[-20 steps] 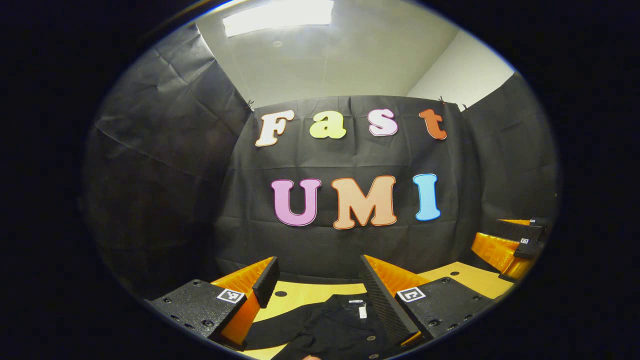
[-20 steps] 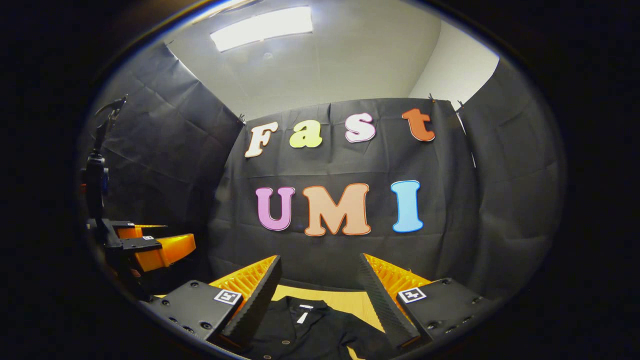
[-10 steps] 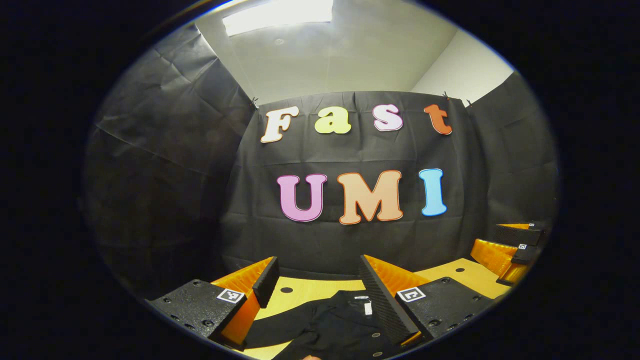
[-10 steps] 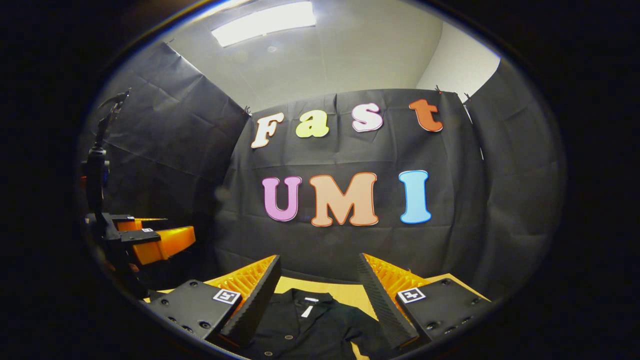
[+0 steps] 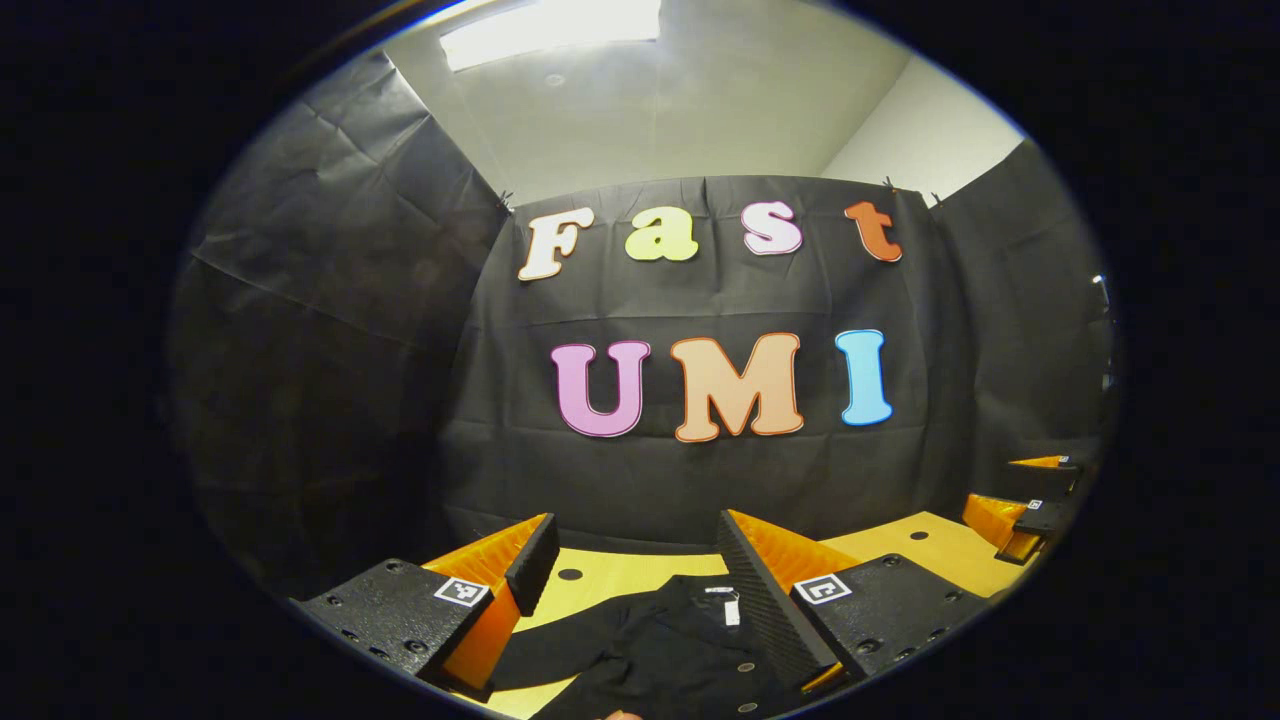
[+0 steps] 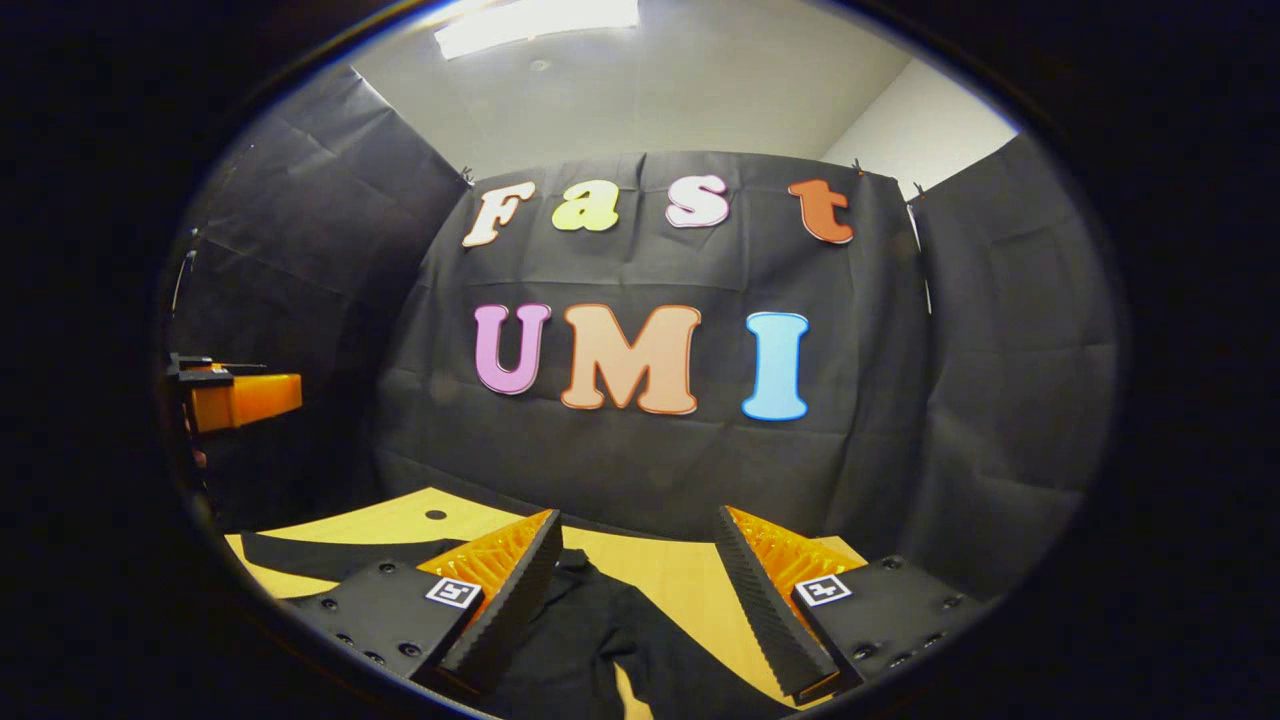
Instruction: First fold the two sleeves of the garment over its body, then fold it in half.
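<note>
Both hand-held grippers held apart above a black garment on the bench.

In the left gripper view, the left hand-held gripper (image 5: pixel 630 590) has its fingers spread wide with nothing between them; the black garment (image 5: pixel 660 655) lies flat on the yellow bench (image 5: pixel 930 545) just below, its collar tag and buttons near the right finger, and the other hand-held gripper shows at the far right edge. In the right gripper view, the right hand-held gripper (image 6: pixel 640 590) is likewise spread and grips nothing; the garment (image 6: pixel 590 640) lies under it, one sleeve (image 6: pixel 310 553) stretching left across the bench (image 6: pixel 690 580).
</note>
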A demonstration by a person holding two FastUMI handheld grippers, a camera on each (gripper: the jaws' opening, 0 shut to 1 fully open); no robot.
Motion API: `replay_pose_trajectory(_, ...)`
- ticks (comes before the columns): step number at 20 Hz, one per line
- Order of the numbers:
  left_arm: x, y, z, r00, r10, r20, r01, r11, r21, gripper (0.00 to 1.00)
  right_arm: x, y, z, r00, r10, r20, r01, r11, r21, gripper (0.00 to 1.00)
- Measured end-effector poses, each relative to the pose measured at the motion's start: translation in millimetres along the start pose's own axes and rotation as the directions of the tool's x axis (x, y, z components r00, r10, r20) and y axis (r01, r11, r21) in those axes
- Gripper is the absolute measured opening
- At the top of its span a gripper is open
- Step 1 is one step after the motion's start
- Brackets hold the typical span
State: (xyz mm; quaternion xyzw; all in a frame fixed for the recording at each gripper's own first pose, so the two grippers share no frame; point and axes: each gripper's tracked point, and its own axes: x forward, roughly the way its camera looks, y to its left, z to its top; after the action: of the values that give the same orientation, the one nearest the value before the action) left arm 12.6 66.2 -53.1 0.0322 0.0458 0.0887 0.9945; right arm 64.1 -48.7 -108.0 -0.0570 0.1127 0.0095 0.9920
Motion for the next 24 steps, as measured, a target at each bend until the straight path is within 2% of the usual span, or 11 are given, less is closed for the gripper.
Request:
replay_pose_trajectory(7,-2,-17,-5,1.000,-0.007,-0.014,0.007,1.000,0.005,0.96,2,-63,-63,0.986,-0.053,-0.155,0.045,0.997,-0.056,0.98)
replay_pose_trajectory(12,-3,-32,-7,1.000,-0.013,-0.021,0.014,1.000,0.016,0.96,-6,-99,-124,0.953,-0.085,-0.291,0.064,0.995,-0.081,0.98)
replay_pose_trajectory(17,-5,-49,-8,0.999,-0.020,-0.028,0.021,0.999,0.024,0.96,-16,-118,-175,0.911,-0.084,-0.404,0.056,0.995,-0.080,0.98)
replay_pose_trajectory(21,-7,-60,-9,0.999,-0.021,-0.032,0.022,0.999,0.027,0.95,-27,-133,-214,0.861,-0.073,-0.504,0.040,0.996,-0.076,0.98)
replay_pose_trajectory(24,-10,-69,-11,0.999,-0.020,-0.035,0.021,0.999,0.025,0.95,-48,-140,-256,0.785,-0.059,-0.616,0.028,0.998,-0.059,1.00)
